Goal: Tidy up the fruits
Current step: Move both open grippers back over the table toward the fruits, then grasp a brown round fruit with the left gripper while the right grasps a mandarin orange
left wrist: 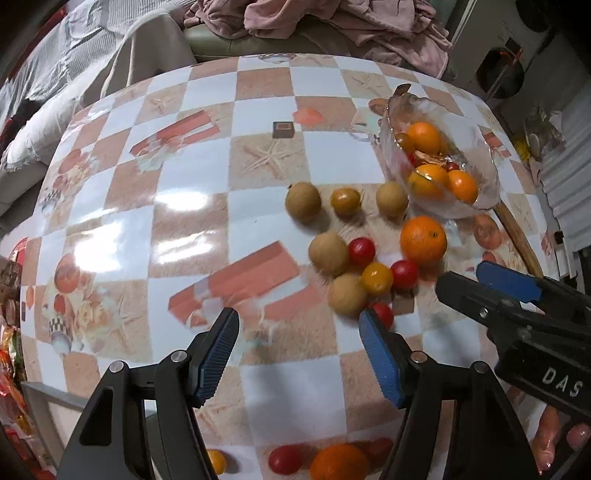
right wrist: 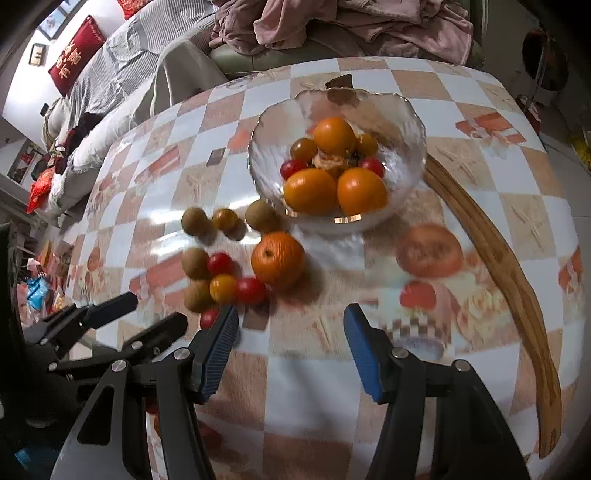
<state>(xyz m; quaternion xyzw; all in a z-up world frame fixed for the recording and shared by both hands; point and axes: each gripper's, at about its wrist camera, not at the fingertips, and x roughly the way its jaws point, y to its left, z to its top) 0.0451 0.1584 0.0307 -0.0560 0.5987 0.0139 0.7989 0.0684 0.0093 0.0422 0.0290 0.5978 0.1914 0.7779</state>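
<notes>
Glossy checkered tabletop (right wrist: 314, 387); rippled glass bowl (right wrist: 406, 122) holding smooth oranges. Loose dimpled orange (right wrist: 278, 259) and small round fruits just beyond both tools: left tool (left wrist: 299, 354) and right tool (right wrist: 290, 350) spread, empty.

A table (right wrist: 480, 155) under a glossy checked cloth of white and tan squares fills the middle of both views, with bright glare patches at its left; behind it, along the top, a green sofa (right wrist: 258, 55) heaped with pink fabric (right wrist: 369, 22); at upper left a striped grey cover (right wrist: 110, 62), a red cushion (right wrist: 75, 55) and a white wall (right wrist: 22, 85); pale floor (right wrist: 569, 122) at right.
</notes>
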